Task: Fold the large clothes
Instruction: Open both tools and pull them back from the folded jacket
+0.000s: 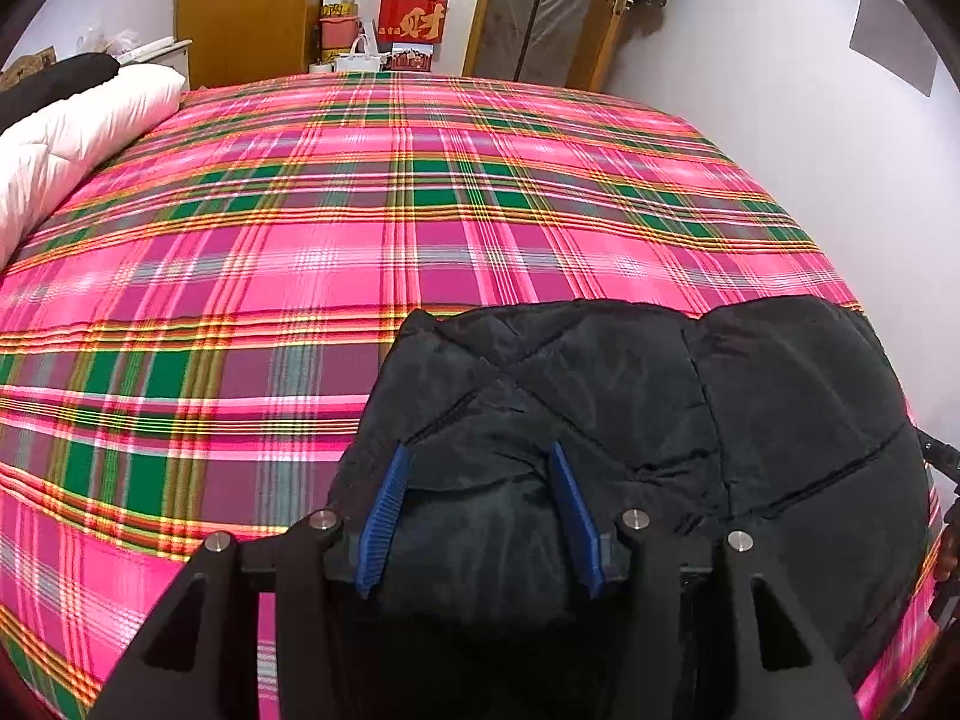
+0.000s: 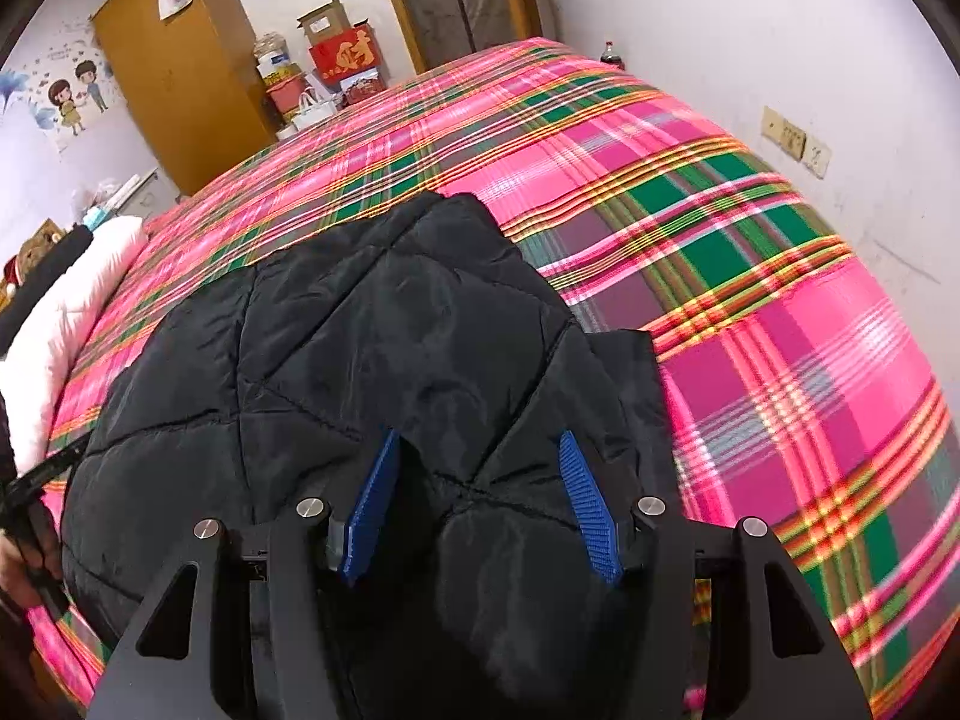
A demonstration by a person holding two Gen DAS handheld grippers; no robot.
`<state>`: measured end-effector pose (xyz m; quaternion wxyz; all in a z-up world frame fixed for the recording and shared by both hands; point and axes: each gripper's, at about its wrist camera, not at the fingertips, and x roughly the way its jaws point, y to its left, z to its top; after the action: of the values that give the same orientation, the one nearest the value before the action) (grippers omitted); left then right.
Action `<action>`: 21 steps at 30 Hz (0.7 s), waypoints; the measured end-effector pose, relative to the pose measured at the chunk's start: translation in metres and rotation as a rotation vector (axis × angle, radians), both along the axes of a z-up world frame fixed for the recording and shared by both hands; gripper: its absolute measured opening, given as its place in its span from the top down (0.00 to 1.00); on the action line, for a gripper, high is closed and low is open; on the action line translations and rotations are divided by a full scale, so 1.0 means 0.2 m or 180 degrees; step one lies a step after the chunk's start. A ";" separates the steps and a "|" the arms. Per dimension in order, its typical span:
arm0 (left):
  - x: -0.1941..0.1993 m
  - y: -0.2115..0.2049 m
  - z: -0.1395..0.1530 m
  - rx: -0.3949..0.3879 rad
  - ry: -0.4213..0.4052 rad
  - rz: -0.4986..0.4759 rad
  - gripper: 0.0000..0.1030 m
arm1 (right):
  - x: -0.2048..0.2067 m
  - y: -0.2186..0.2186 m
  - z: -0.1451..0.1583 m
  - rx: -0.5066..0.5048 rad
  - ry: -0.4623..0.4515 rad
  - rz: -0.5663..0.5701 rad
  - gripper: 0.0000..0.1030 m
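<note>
Left gripper (image 1: 480,468): blue ribbed fingers (image 1: 384,516) standing apart, hovering over the black quilted jacket (image 1: 630,420); fabric is lying below and between them, pads not pressing on it.

Right gripper (image 2: 480,456): blue fingers (image 2: 585,510) likewise spread apart above the same jacket (image 2: 360,330), nothing pinched between them.

Black quilted jacket: lying folded in a compact bundle on the near part of the bed, diamond stitching showing on top.

Plaid bedspread (image 1: 420,192): pink, green and yellow checks, covering the whole bed and stretching away beyond the jacket.

White pillow (image 1: 78,132): sitting at the bed's left edge, a dark item lying beside it.

Wooden wardrobe (image 2: 174,60): standing past the far end of the bed.

Red box with gold character (image 1: 413,21): sitting among stacked cartons and bags beside the wardrobe.
</note>
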<state>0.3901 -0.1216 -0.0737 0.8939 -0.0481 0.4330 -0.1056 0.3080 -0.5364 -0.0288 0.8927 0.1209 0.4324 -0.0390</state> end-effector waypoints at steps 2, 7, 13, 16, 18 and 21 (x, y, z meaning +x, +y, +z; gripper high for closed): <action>-0.05 0.01 0.05 0.0028 -0.0040 0.0008 0.50 | -0.08 0.04 0.07 -0.0016 -0.0096 -0.0013 0.45; -0.28 0.06 0.23 -0.0060 -0.0218 0.0019 0.50 | -0.31 0.21 0.23 -0.0165 -0.0285 -0.0008 0.45; -0.70 0.04 0.42 -0.0090 -0.0358 -0.0125 0.50 | -0.60 0.46 0.39 -0.0290 -0.0389 0.0097 0.45; -0.90 0.01 0.46 -0.0036 -0.0359 -0.0230 0.50 | -0.72 0.58 0.45 -0.0405 -0.0438 0.0168 0.45; -1.01 0.00 0.48 -0.0015 -0.0339 -0.0261 0.49 | -0.83 0.66 0.49 -0.0444 -0.0462 0.0206 0.45; -1.18 -0.01 0.49 -0.0008 -0.0321 -0.0296 0.49 | -0.93 0.73 0.51 -0.0518 -0.0475 0.0222 0.45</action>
<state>0.1536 -0.1235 0.0252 0.9086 -0.0237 0.3890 -0.1498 0.1214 -0.3906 0.0726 0.9300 0.0355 0.3642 -0.0338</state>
